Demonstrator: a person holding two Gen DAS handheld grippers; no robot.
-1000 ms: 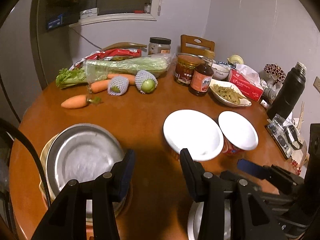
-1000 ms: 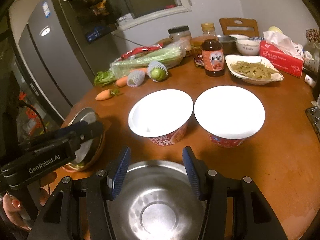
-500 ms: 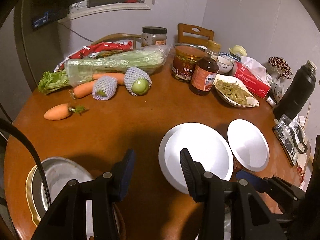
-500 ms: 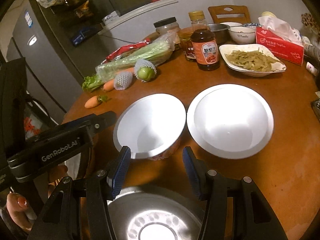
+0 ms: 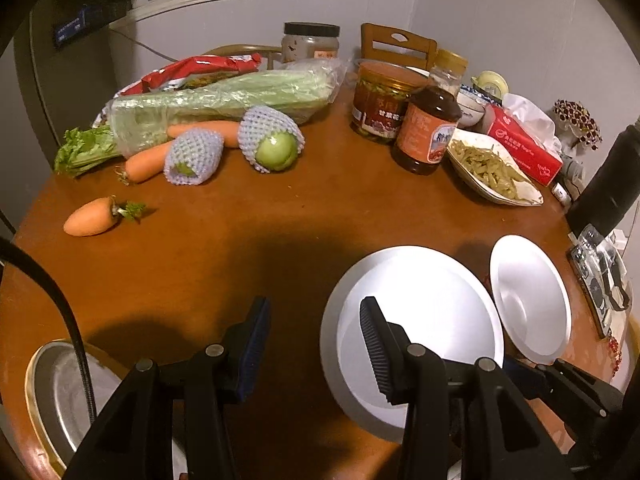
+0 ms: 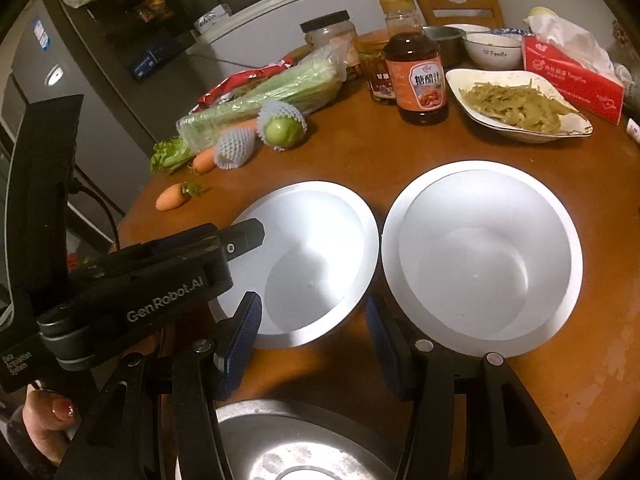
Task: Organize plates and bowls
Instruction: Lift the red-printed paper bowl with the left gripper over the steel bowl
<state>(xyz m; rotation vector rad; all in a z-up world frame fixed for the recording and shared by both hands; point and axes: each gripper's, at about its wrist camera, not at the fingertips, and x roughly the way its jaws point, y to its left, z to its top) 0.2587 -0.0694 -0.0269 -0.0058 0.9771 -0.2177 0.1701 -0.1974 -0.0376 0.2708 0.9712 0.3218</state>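
Right wrist view shows the right gripper (image 6: 312, 332) spread and empty, hanging over the near rim of the left bowl (image 6: 308, 256), with the right bowl (image 6: 480, 256) almost touching that one rim to rim. A steel bowl (image 6: 296, 444) sits just below the right gripper, at the near edge of the table (image 6: 400, 152). The left gripper (image 5: 312, 336) is also spread, nothing between its pads, one finger over the left bowl's rim and the other over bare wood; a steel plate (image 5: 60, 384) lies near and to its left, partly over the table's near-left edge as far as I can tell

Risks, as I judge them: both grippers crowd the same white bowl, so they could knock each other or push it into its neighbour. These bowls look like light disposable ones, so a pinch on the thin rim may buckle it or let it slip. A shove toward the far side could send a bowl into the sauce bottle (image 6: 418, 80) or the dish (image 6: 520, 112) of greens. A careless backward sweep might catch the steel bowl or nudge the steel plate off the edge. Dim light makes the rim harder to judge
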